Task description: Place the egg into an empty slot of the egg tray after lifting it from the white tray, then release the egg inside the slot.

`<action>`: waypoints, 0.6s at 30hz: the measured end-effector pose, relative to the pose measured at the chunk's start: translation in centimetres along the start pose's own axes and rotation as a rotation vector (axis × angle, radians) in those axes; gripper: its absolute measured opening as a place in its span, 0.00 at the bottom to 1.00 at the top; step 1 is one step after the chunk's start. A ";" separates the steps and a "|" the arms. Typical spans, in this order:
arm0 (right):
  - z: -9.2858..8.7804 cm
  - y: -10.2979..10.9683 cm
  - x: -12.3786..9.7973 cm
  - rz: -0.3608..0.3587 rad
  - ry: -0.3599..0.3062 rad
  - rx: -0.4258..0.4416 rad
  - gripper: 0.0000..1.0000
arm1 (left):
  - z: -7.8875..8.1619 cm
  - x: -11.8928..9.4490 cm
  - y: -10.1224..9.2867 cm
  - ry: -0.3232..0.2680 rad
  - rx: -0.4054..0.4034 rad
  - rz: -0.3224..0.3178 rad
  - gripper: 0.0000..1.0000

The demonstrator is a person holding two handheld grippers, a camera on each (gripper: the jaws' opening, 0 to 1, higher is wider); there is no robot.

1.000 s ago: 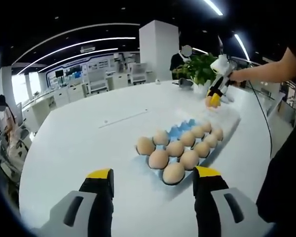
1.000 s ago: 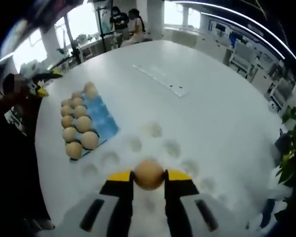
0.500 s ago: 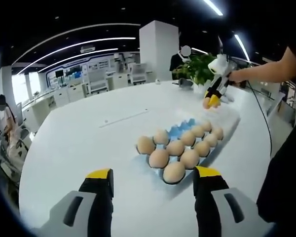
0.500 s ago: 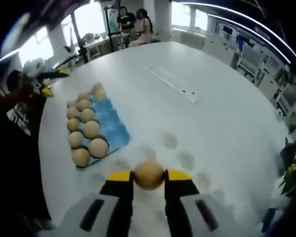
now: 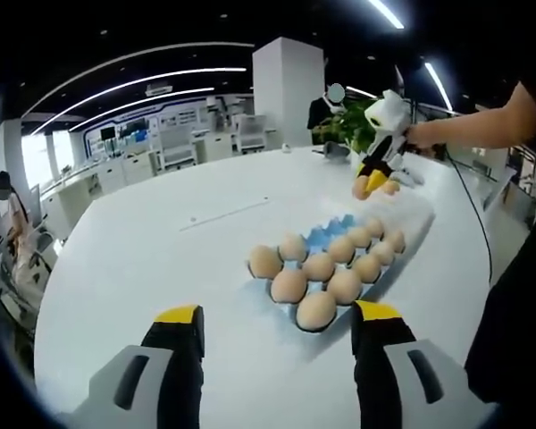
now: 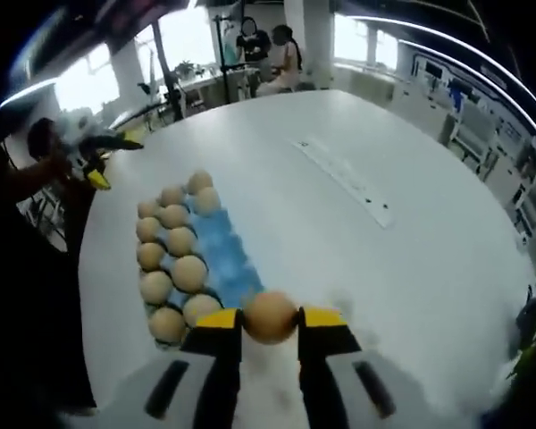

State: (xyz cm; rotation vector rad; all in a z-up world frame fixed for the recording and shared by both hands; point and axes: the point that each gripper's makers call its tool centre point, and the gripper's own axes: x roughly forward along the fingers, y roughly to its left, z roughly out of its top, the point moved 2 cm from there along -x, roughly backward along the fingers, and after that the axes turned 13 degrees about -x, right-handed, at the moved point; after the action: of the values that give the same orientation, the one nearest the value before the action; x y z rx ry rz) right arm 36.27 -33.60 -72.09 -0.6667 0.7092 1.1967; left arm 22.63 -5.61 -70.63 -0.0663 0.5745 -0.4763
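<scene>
Right gripper view: my right gripper, pinching the egg, has carried it from the white tray to just before the blue egg tray, leaving only placement and release, while my left gripper hangs spread.
</scene>
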 end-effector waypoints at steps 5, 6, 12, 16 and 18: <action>1.7 0.7 1.4 0.035 -0.019 -0.025 0.23 | 0.1 -0.2 0.4 -0.005 -0.001 0.002 0.67; 2.0 0.8 1.6 0.038 -0.022 -0.029 0.23 | 0.0 -0.2 0.5 -0.005 -0.001 0.005 0.66; 4.0 1.6 3.0 0.071 -0.042 -0.059 0.23 | 0.0 -0.4 0.8 -0.008 -0.005 0.010 0.66; 4.8 1.8 3.7 0.085 -0.053 -0.070 0.23 | -0.1 -0.5 1.0 -0.009 -0.008 0.014 0.66; 5.2 2.1 4.2 0.098 -0.054 -0.077 0.23 | 0.0 -0.6 1.1 -0.013 -0.009 0.016 0.66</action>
State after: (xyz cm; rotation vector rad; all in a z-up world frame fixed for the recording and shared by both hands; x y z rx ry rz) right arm 35.85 -26.67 -72.40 -0.6665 0.6591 1.3329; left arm 22.62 -4.38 -70.55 -0.0736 0.5639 -0.4572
